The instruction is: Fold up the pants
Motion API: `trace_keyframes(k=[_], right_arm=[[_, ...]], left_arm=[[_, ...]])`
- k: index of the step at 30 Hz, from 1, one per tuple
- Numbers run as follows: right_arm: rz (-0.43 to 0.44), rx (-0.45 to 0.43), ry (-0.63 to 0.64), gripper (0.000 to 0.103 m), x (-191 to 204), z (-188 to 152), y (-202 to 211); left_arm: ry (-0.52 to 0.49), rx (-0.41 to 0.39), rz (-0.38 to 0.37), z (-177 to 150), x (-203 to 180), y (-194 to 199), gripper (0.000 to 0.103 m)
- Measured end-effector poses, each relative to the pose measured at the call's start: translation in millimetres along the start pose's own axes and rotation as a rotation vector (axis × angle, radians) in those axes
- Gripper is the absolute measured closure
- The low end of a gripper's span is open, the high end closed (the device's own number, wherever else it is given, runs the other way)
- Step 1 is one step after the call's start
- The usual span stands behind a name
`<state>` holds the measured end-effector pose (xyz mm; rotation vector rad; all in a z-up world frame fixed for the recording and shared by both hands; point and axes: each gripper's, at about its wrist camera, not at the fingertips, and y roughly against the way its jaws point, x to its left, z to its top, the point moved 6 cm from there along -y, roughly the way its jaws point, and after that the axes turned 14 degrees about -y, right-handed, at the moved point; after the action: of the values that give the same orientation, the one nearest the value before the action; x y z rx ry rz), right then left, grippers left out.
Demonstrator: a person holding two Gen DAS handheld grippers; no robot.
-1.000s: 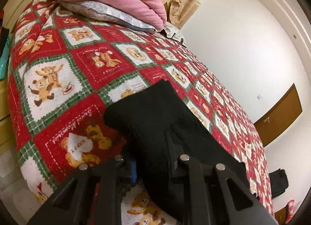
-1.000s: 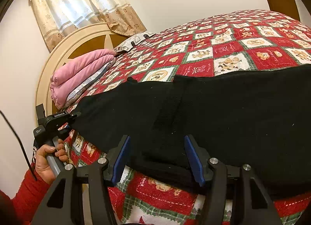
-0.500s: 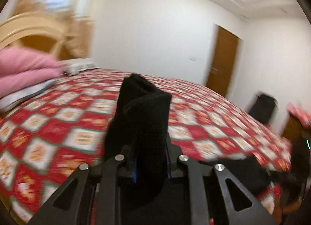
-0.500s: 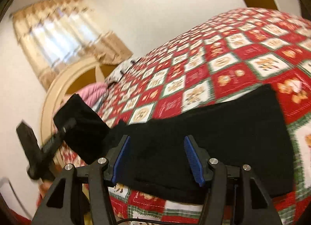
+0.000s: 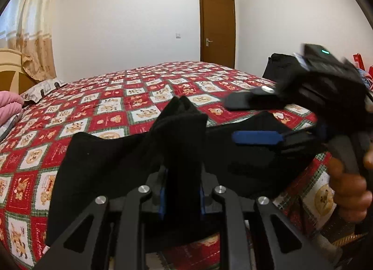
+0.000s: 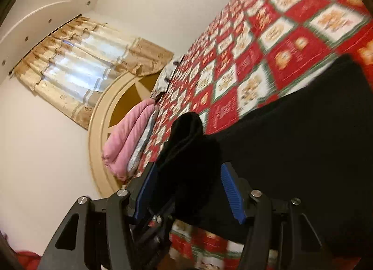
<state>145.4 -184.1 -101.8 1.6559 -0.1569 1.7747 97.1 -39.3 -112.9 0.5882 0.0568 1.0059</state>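
Clamping the pants (image 5: 181,153) centre-frame, left gripper (image 5: 181,197) carries them toward the right gripper (image 5: 254,120), jaws apart, at right.

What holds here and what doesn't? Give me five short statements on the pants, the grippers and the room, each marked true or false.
1. The left gripper is clamped on a raised bunch of the black fabric pants. True.
2. The right gripper has its jaws shut tight. False: they stand open.
3. The pants lie on a plain white sheet. False: they lie on a red, green and white checked teddy-bear bedspread.
4. The brown wooden door is closed. True.
5. The folded pink quilt lies on top of the pants. False: it lies apart from them, by the cream headboard.
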Motion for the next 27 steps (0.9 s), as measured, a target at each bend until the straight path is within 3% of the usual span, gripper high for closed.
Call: trace_keyframes(k=[3,4,6,9,10,12,15,21,27], right_arm=[[0.056,0.065,-0.028,0.044,11.8,7.4,-22.8],[0.064,0.07,-0.027,0.039,13.8,8.0,-27.9],[-0.017,0.077,-0.006,0.034,14.0,8.3,-42.4],[-0.123,0.098,0.047,0.036,10.1,1.1,-55.4],[-0.139,0.093,0.083,0.054,11.8,-3.4,-57.0],[-0.158,0.099,0.144,0.079,17.7,-10.7,-60.4],[-0.219,0.098,0.194,0.082,21.5,-11.9,-64.2],[-0.203,0.061,0.293,0.082,40.5,-0.3,-27.1],[-0.246,0.014,0.324,0.082,25.3,23.0,38.9]], left_arm=[[-0.041,0.008,0.015,-4.0,-7.8,-3.2,0.082],[-0.055,0.01,0.019,-5.8,-10.4,-3.9,0.082],[-0.069,0.011,0.022,-8.2,-13.8,-3.2,0.082],[-0.103,0.001,0.039,-8.2,-18.1,1.0,0.082],[-0.114,0.001,0.039,-8.6,-20.6,2.2,0.082],[-0.114,0.024,0.029,-12.8,-24.1,0.0,0.082],[-0.117,0.027,0.031,-11.7,-26.2,1.2,0.082],[-0.171,-0.042,0.009,18.8,-44.5,14.2,0.081],[-0.248,-0.078,-0.124,50.0,-102.3,0.9,0.078]])
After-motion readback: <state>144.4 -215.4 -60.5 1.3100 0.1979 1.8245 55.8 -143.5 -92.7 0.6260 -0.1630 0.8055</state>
